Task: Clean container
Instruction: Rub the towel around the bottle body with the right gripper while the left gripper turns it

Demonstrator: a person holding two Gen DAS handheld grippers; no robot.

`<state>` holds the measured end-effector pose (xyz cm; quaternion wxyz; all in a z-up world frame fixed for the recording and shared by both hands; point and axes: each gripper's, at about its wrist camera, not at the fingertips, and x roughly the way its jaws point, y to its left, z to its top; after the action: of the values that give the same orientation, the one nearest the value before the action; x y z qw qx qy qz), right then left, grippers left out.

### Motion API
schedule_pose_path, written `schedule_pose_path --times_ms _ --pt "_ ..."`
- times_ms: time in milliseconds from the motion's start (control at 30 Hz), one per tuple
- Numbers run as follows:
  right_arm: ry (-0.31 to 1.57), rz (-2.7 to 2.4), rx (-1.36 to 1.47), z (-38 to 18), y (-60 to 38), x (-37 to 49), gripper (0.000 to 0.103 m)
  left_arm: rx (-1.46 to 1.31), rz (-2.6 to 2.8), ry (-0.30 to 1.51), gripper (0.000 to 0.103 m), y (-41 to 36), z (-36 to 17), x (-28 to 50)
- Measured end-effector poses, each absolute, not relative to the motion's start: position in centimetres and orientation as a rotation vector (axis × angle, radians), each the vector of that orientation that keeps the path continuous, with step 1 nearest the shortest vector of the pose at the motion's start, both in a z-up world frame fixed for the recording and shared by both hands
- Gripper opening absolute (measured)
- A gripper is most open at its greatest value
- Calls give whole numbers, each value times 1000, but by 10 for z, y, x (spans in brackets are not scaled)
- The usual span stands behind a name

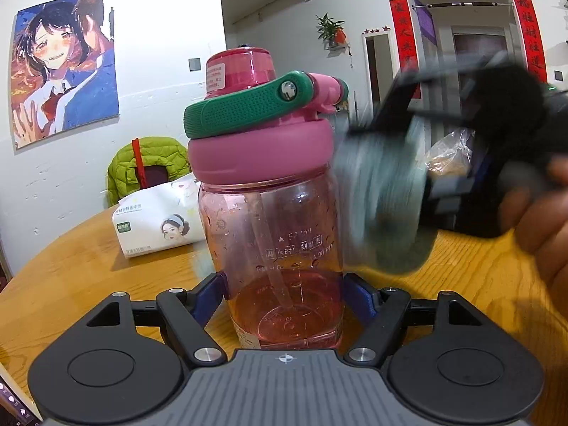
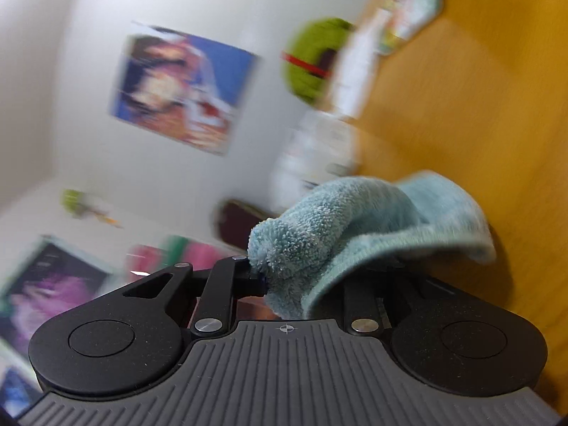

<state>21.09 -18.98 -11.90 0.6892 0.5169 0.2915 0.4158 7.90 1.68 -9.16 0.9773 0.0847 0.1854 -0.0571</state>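
A clear pink water bottle (image 1: pixel 284 234) with a pink lid and a green handle (image 1: pixel 248 106) stands upright on the wooden table (image 1: pixel 88 277). My left gripper (image 1: pixel 285 298) is shut on the bottle's lower body, a blue pad (image 1: pixel 209 294) pressing on each side. A straw shows inside the bottle. My right gripper (image 2: pixel 284 284) is shut on a light blue cloth (image 2: pixel 355 223) that drapes over its fingers. In the left wrist view that cloth (image 1: pixel 383 206) is blurred and lies against the bottle's right side, held by the right gripper (image 1: pixel 443 131) in a person's hand (image 1: pixel 546 220).
A white tissue pack (image 1: pixel 159 223) lies on the table behind the bottle to the left. A green jacket (image 1: pixel 149 163) hangs over a chair beyond it. A clear bag (image 1: pixel 451 156) sits at the back right. The right wrist view is tilted and blurred.
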Motion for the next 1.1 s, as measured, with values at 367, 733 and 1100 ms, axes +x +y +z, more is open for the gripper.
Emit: schedule_pose_path --times_ms 367,733,1100 --pt "894 726 1083 -140 -172 228 27 176 -114 374 73 15 -90 78" --pt "903 727 1126 -143 -178 229 28 161 -91 380 72 18 -89 88" --pt "655 737 1059 -121 -192 218 29 160 33 336 85 4 -79 65"
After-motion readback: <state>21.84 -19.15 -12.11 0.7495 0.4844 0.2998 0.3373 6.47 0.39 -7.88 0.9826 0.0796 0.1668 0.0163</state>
